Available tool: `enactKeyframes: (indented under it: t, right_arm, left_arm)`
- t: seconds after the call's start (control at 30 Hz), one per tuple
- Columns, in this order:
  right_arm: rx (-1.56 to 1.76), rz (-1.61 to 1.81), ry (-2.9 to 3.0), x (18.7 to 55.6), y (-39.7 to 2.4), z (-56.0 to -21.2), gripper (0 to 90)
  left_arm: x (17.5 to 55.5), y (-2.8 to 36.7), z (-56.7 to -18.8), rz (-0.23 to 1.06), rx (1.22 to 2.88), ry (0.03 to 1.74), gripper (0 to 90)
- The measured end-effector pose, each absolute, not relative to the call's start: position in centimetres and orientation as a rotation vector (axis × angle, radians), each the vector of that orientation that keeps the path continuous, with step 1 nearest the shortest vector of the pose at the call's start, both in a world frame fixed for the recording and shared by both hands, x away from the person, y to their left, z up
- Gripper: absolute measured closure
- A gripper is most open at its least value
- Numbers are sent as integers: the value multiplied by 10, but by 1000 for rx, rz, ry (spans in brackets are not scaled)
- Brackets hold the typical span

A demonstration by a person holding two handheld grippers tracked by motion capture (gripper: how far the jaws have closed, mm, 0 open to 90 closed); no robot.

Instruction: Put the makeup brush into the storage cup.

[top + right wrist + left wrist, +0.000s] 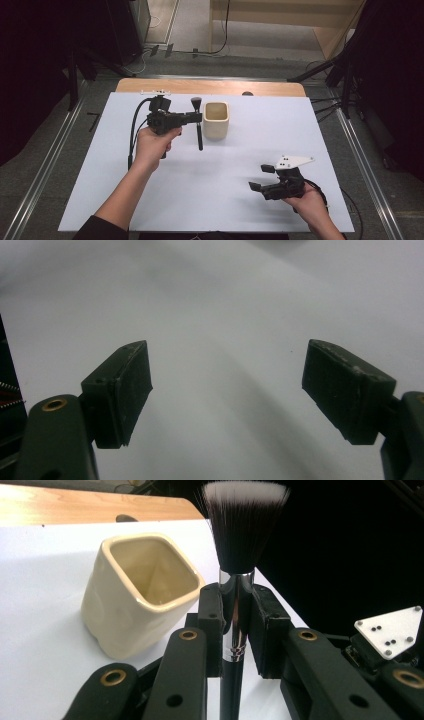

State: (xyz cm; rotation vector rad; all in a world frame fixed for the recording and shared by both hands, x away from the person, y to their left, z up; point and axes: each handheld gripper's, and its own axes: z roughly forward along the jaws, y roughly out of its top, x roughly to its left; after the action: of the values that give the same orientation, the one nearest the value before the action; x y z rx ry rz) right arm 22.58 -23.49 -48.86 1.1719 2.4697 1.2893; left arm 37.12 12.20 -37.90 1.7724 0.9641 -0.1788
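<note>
Overhead camera first: left gripper (196, 118) holds a makeup brush (199, 131) upright by its handle, bristles up, lifted off the white table (100, 190) just beside a cream square cup (216, 120). The right gripper (262, 177) rests low at the near right, well apart from both. Beyond the white sheet a strip of bare wood shows at the far edge; around it lie grey floor, metal rails, dark stands and loose cables.

Left gripper view: the jaws are clamped on the brush's metal ferrule (236, 625), with the black-and-white bristles above and the cup's open mouth (150, 575) to the left, empty inside. The step in hand looks like carrying the brush to the cup; the next move likely calls for bringing it over the opening, handle end down, before releasing.

Right gripper view: the two pads (122, 390) stand wide apart with nothing between them, over plain white surface
</note>
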Motion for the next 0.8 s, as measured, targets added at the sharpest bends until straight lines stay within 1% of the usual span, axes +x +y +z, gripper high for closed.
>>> enactKeyframes:
  t: [0.2, 0.27, 0.47, 0.8]
  right_arm:
    - [1186, 1294, 2460, 227, -237, -488, 210]
    - [1189, 1293, 2465, 227, -236, -489, 210]
    - [1187, 1292, 2478, 227, -234, -490, 210]
    - [1172, 1301, 2468, 226, -233, -489, 213]
  left_arm:
    - [378, 116, -373, -158, 1765, 959, 784]
    - [379, 115, -371, -129, 1765, 950, 785]
    - [384, 112, -369, -143, 1728, 955, 785]
    - [396, 110, -358, -80, 1695, 955, 785]
